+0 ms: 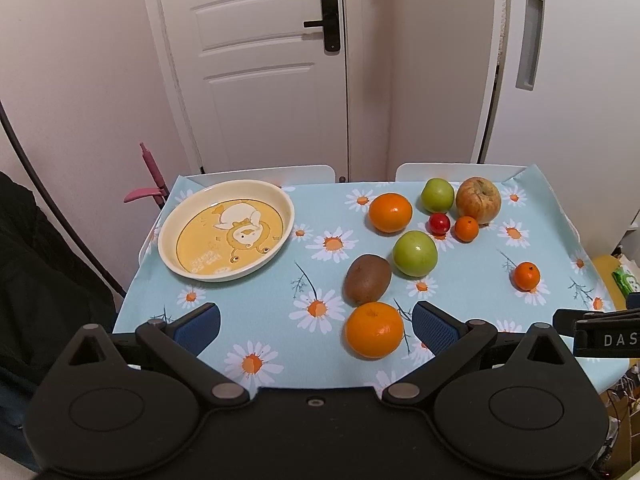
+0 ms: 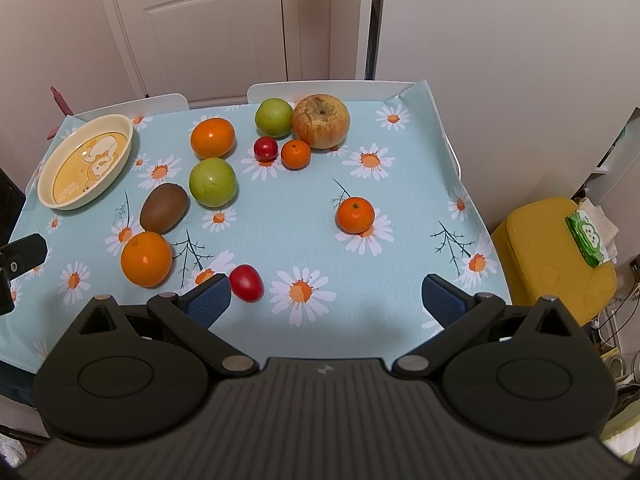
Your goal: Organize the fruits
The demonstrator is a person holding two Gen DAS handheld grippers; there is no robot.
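Observation:
A cream and yellow dish [image 1: 172, 256] [image 2: 46, 196] with a cartoon print sits empty at the table's far left. Fruit lies loose on the daisy cloth: an orange [image 1: 374, 330] [image 2: 146, 259] nearest, a kiwi [image 1: 367, 279] [image 2: 164, 207], a green apple [image 1: 414, 253] [image 2: 212, 181], another orange [image 1: 390, 212] [image 2: 212, 137], a second green apple [image 1: 437, 195] [image 2: 274, 117], a big red-yellow apple [image 1: 478, 200] [image 2: 321, 121], small mandarins [image 1: 526, 276] [image 2: 355, 215] and red tomatoes [image 2: 246, 283] [image 1: 439, 224]. My left gripper [image 1: 316, 322] is open, the near orange between its pads. My right gripper [image 2: 326, 294] is open over bare cloth.
White chair backs [image 1: 460, 170] stand behind the table, in front of a white door [image 1: 256, 64]. A yellow stool [image 2: 556, 264] with a green pack of wipes [image 2: 590, 240] stands to the right. A pink handle [image 1: 150, 176] sticks up at the table's far left corner.

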